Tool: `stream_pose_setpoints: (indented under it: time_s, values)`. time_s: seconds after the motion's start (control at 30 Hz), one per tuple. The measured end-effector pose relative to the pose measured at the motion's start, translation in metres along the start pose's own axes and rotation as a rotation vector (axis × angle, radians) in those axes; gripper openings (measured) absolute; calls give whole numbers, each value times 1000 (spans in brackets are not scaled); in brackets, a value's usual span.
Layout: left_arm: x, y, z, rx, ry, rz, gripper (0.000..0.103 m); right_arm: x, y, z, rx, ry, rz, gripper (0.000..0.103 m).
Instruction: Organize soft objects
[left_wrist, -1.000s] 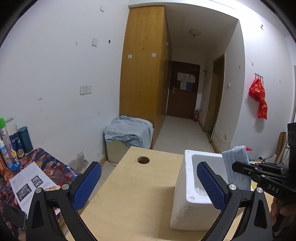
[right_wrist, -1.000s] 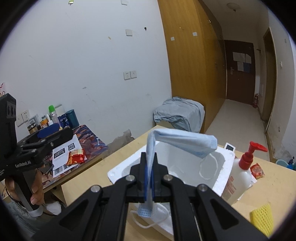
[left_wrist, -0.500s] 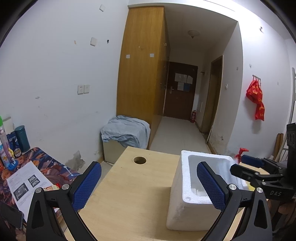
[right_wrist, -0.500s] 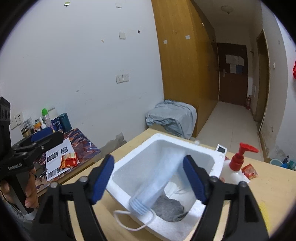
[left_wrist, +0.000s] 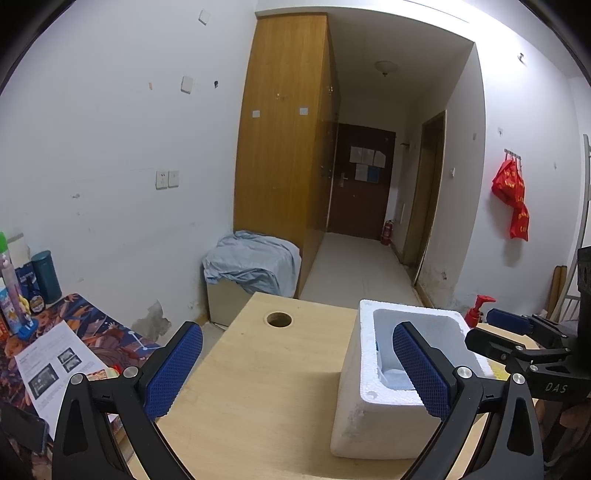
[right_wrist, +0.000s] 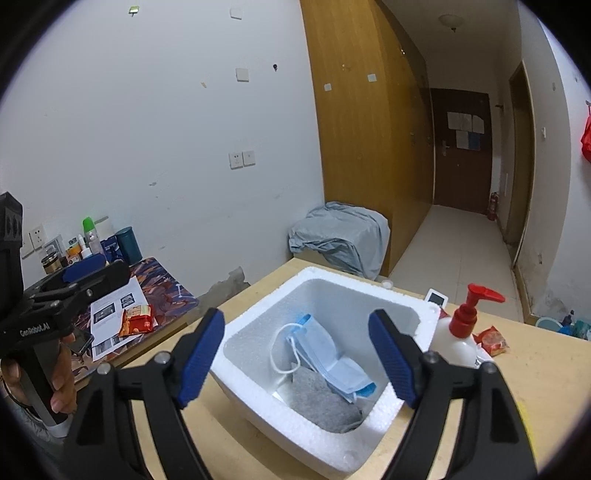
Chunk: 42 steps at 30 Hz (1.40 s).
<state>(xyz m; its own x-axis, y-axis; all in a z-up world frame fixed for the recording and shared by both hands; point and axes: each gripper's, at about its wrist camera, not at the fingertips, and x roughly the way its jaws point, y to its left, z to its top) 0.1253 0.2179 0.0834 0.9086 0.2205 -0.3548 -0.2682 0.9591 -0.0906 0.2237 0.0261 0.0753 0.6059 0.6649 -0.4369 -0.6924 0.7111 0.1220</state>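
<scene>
A white foam box (right_wrist: 255, 314) stands on the wooden table (left_wrist: 258, 387). Inside it a light blue face mask (right_wrist: 325, 350) lies loose on a grey cloth (right_wrist: 321, 398). My right gripper (right_wrist: 295, 321) hovers just above the box's near rim. Its jaws are opening wide and nothing is between the pads. In the left wrist view the same box (left_wrist: 365, 406) shows a strip of the mask (left_wrist: 397, 378), with the right gripper (left_wrist: 484, 326) at its right side. My left gripper (left_wrist: 295, 332) is open and empty, left of the box, over bare tabletop.
A red-pump bottle (right_wrist: 458, 332), a red snack packet (right_wrist: 491, 339) and a small white device (right_wrist: 436, 297) sit right of the box. The tabletop has a round hole (left_wrist: 279, 319). A lower side table at left holds papers (right_wrist: 114, 314), a red packet (right_wrist: 136, 323) and bottles.
The right gripper opened and let go of the mask, which dropped into the foam box onto the grey cloth. The left gripper stayed where it was.
</scene>
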Motion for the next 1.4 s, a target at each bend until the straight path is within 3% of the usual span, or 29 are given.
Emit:
stream_pose_setpoints:
  time_s: [0.1,0.6,1.17,1.4]
  values:
    - [-3,-3,-1,7,-3,1,103,-5,-2,-1,6,-9,-3,99]
    - [-28,-35,-6,53,-23,-61,103,-50,-4,-9,7,-64,-79,103]
    - [-40,-117,-17,156,-34,-223,103,-138,-37,-37,103,-180,-367,103]
    - [-52,-156,-31,194,-58,-268,103,-165,-52,-52,135,-189,-487,103]
